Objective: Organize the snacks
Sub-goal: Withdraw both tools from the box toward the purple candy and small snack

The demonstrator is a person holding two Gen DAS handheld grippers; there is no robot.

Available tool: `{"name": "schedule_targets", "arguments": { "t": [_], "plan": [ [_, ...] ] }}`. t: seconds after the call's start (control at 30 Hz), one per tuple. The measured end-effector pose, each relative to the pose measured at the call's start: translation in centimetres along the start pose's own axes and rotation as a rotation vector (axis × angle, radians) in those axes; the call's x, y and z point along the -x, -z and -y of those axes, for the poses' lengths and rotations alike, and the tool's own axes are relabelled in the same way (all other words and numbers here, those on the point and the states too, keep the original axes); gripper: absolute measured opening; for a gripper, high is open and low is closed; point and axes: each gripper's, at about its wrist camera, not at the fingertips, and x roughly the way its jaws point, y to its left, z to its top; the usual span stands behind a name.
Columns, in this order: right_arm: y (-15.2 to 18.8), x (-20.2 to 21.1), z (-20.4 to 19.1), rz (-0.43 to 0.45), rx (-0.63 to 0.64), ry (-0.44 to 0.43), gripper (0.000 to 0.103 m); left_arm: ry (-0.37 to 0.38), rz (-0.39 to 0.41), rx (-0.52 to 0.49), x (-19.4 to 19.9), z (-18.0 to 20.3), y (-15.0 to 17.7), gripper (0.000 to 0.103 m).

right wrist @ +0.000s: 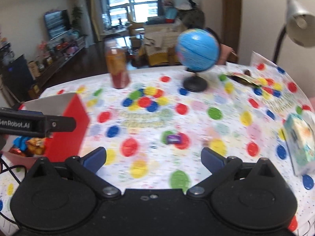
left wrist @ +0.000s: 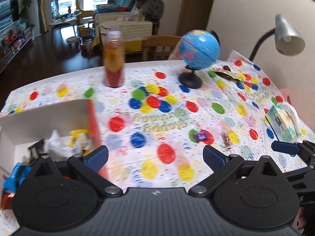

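Hovering over the dotted surface (left wrist: pixel 118 74), the left hand-held gripper (left wrist: pixel 156 156) and the right hand-held gripper (right wrist: pixel 153 158) both stand spread wide with nothing between their blue pads. A purple-wrapped snack (left wrist: pixel 200 136) lies on the surface well to the right of the red-sided box (left wrist: pixel 94 118), and a small brown-wrapped snack (left wrist: pixel 226 137) lies just beyond it. Inside the box sit several snack packets (left wrist: pixel 78 139). Behind the box stands a bottle (left wrist: pixel 114 59), and a globe (left wrist: pixel 199 48) further right.
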Motion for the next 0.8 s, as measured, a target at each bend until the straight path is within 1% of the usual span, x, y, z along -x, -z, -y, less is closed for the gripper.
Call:
{"name": "schedule_targets", "arguments": {
  "t": [0.1, 0.27, 0.33, 0.4, 0.57, 0.63, 0.7, 0.8],
  "plan": [
    [0.1, -0.6, 3.0, -0.012, -0.039, 0.025, 0.101, -0.002, -0.004, -0.034, -1.8, 2.5, -0.5, 0.103],
    [0.0, -1.9, 7.3, -0.03, -0.097, 0.063, 0.098, -0.04, 0.003, -0.091, -4.5, 5.7, -1.1, 0.103],
    [0.0, -2.6, 8.9, -0.044, -0.128, 0.085, 0.094, -0.037, -0.013, -0.106, -5.8, 6.6, -1.3, 0.103],
    [-0.1, -3.5, 10.2, -0.059, -0.149, 0.086, 0.094, -0.034, -0.031, -0.114, -7.2, 7.2, -1.5, 0.103],
    [-0.2, -5.2, 11.8, -0.075, -0.167, 0.078, 0.089, -0.017, -0.077, -0.119, -10.3, 8.1, -1.9, 0.102],
    [-0.4, -5.9, 12.1, -0.078, -0.167, 0.082, 0.085, -0.004, -0.087, -0.135, -11.3, 8.7, -2.0, 0.102],
    [-0.4, -6.9, 12.5, -0.089, -0.166, 0.077, 0.084, -0.003, -0.092, -0.156, -12.3, 9.2, -2.0, 0.102],
    [-0.6, -8.5, 12.9, -0.11, -0.177, 0.062, 0.078, 0.009, -0.109, -0.197, -13.8, 10.0, -1.9, 0.102]
  ]
}}
